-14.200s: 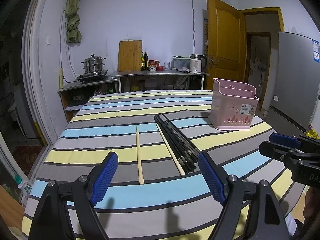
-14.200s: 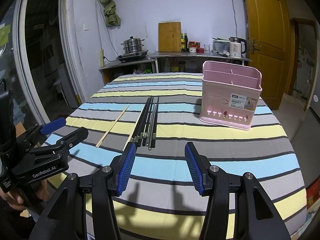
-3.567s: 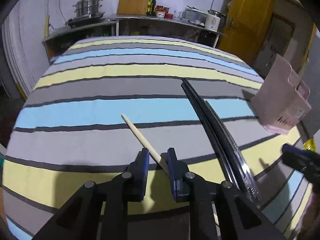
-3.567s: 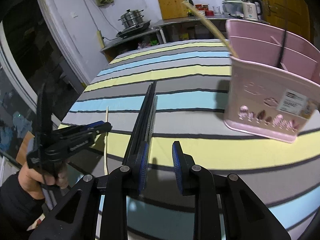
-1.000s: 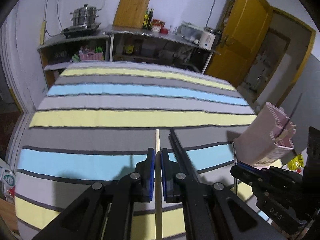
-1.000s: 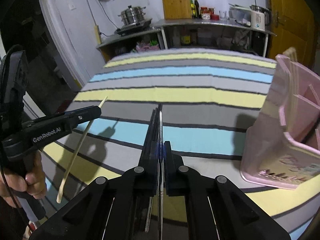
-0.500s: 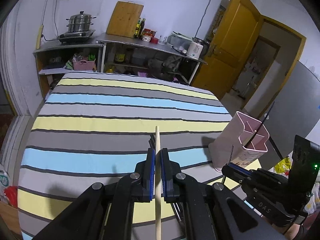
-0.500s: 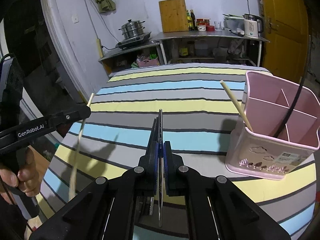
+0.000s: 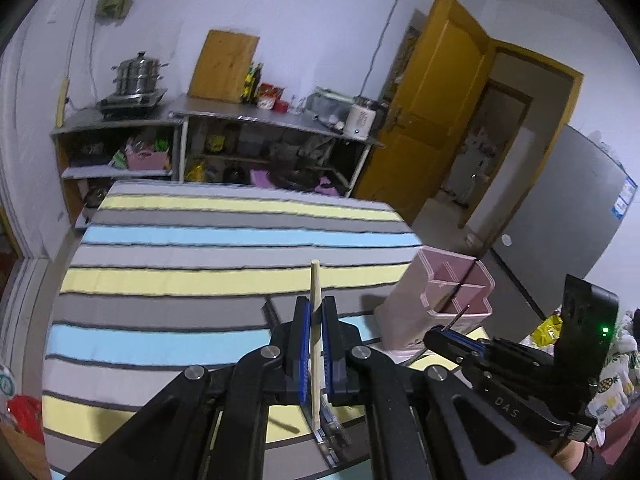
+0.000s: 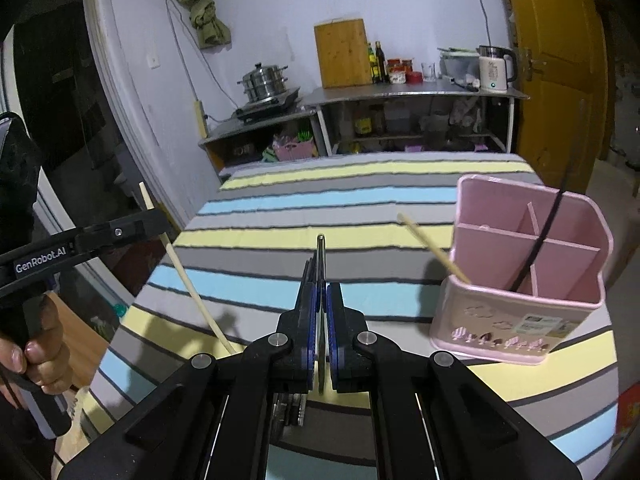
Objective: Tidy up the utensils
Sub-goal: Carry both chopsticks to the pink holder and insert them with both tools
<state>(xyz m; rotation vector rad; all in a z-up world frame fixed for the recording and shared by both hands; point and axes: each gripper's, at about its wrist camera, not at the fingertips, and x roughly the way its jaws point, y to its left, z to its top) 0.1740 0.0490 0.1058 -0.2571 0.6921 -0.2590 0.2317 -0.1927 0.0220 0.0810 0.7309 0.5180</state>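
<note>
Now, left gripper [image 9: 315, 320]: we are holding it raised above the striped table [image 9: 192, 280], its blue pads pressed together on a wooden chopstick [image 9: 315, 300].
Wooden chopstick: it is running lengthwise between the pads, its far tip poking out ahead of them; in the right wrist view the same stick [image 10: 192, 280] is slanting down and to the right from the clamp.
Left hand [image 10: 38, 356]: we are wrapping its fingers around the handle at the lower left of the right wrist view, the tool reaching out level over the table's left edge.
Right gripper [image 10: 320, 312]: we are keeping it clenched on a black chopstick [image 10: 320, 264], which is sticking straight out past the pads.
Right gripper from the left view [image 9: 450, 330]: it is pointing left, just beside the pink basket [image 9: 440, 312], with a thin dark tip showing at its front.
Black chopsticks on the table [image 10: 307, 274]: a small bundle is lying under and just ahead of the right gripper.
Pink basket [image 10: 516, 320]: it is standing upright on the table's right side, divided into compartments.
Basket contents: one wooden chopstick [image 10: 432, 246] is leaning out over the left rim, and one black chopstick [image 10: 548, 228] is leaning up to the right.
</note>
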